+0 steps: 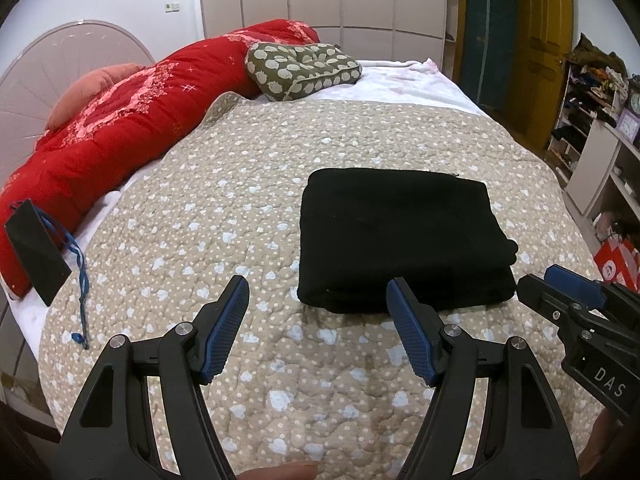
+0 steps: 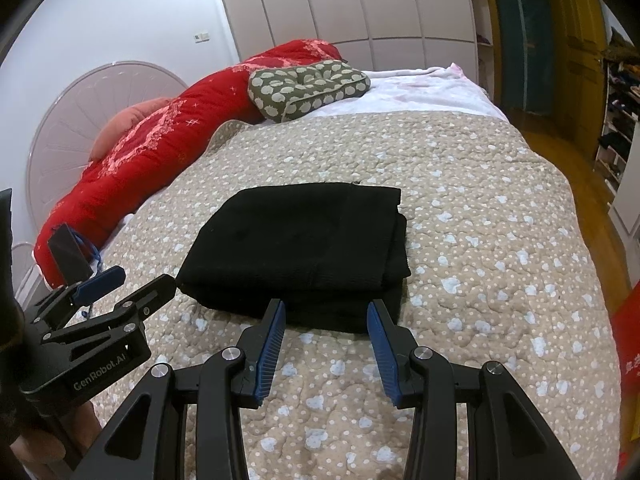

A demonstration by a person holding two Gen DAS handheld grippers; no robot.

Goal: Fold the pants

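Observation:
The black pants (image 1: 400, 236) lie folded into a compact rectangular stack on the beige dotted quilt (image 1: 240, 208); they also show in the right wrist view (image 2: 304, 248). My left gripper (image 1: 318, 292) is open and empty, just short of the stack's near left corner. My right gripper (image 2: 326, 312) is open and empty, its tips at the stack's near edge. The right gripper shows at the right of the left wrist view (image 1: 560, 284). The left gripper shows at the left of the right wrist view (image 2: 132, 280).
A red duvet (image 1: 120, 128) lies along the bed's left side with an olive patterned cushion (image 1: 300, 70) beyond. A black bag with a blue cord (image 1: 36, 248) sits at the left. Wardrobes, a yellow door and shelves (image 1: 600, 120) stand beyond the bed.

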